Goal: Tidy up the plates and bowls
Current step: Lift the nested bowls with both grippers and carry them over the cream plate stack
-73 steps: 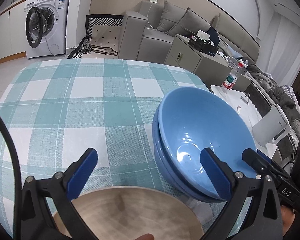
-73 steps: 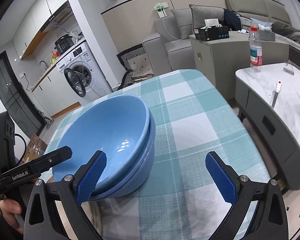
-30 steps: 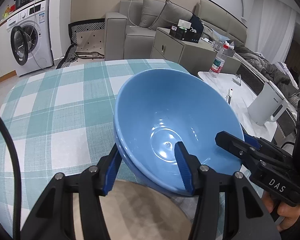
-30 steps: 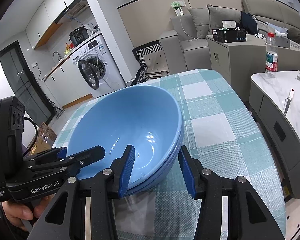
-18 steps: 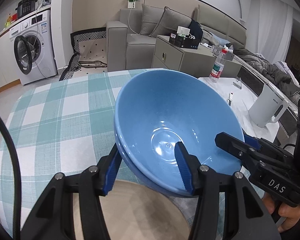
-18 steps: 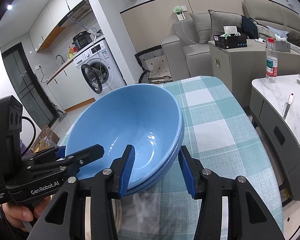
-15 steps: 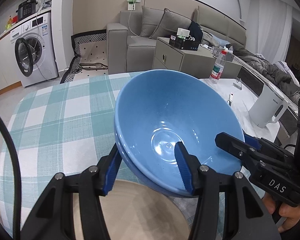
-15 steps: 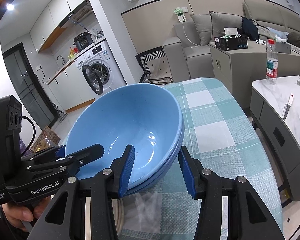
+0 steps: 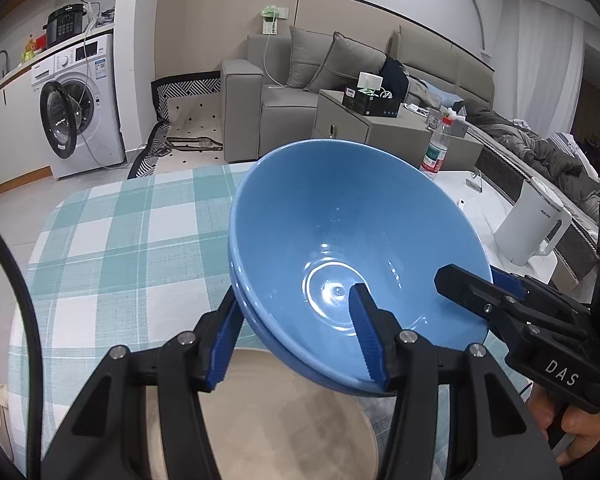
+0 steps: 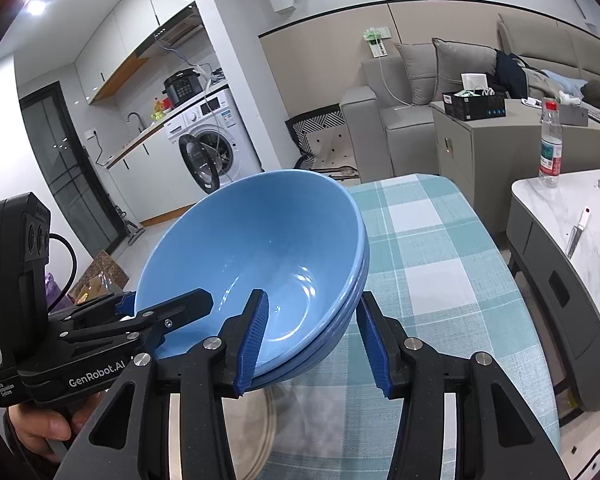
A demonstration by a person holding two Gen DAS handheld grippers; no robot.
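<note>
A: Start with the worktop. Where do the things sit against it?

B: The checked cloth runs away from you toward 12 o'clock. The blue bowls, two nested, are tipped so the opening faces you, and they appear clear of the cloth, carried between your two tools. Below them at 6 o'clock lies the tan plate, just under the stack's near edge.

A: And my grips?

B: Your left gripper is partly closed on the near rim, one finger outside at 8 o'clock of the stack, the other inside the basin. Your right gripper is closed about as far on the rim opposite, one finger inside, one outside at 4 o'clock in its own view. Each rim edge sits between the fingers, so both hands are equally near.

A: So what does the coming move turn on?

B: My judgement: the plate lies straight beneath the stack. If the bowls go there, level the rim first, then lower both hands together.
</note>
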